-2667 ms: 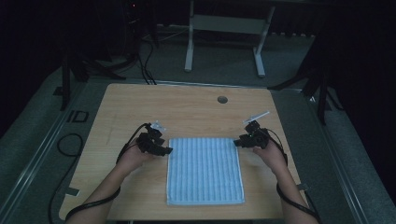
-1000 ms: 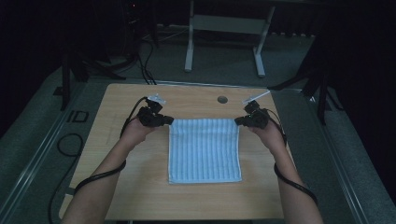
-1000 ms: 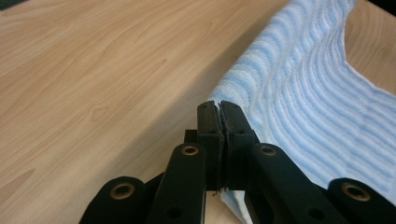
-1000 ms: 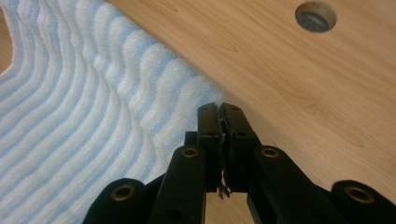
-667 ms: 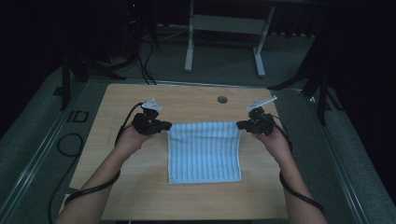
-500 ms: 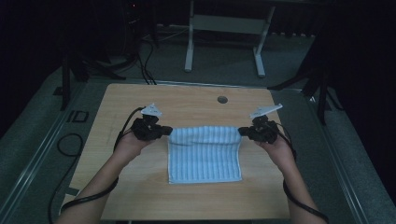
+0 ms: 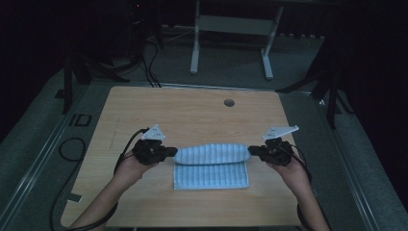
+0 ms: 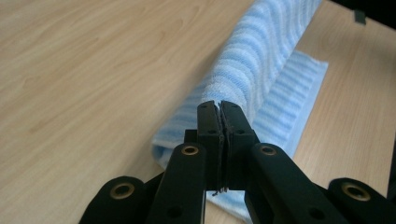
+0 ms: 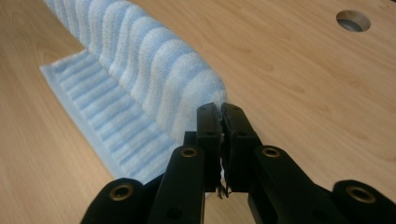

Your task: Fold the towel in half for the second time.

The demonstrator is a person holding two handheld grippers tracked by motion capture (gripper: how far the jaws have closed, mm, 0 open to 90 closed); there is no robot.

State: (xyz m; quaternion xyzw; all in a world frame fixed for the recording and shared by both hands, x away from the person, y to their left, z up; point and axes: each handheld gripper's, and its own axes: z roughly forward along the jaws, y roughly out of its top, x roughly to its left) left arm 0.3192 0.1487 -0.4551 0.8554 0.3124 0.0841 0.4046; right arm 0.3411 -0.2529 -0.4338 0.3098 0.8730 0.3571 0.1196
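The towel (image 7: 211,163) is lying near the middle of the table (image 7: 192,115), its far part raised and curling over the flat near part. The left gripper (image 7: 168,152) is pinching the towel's left far corner, jaws pressed tight on the cloth. The right gripper (image 7: 253,152) is pinching the right far corner likewise. A hole (image 7: 229,102) is showing in the table, well beyond the towel

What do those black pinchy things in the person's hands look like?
Each is a black tool with two flat jaws on hinged arms, joined by brass-coloured rivets. The left gripper and right gripper each carry a pale grey three-cornered plate on top. A black cable trails from each back along the forearm. The forearms are bare, with no sleeves showing.
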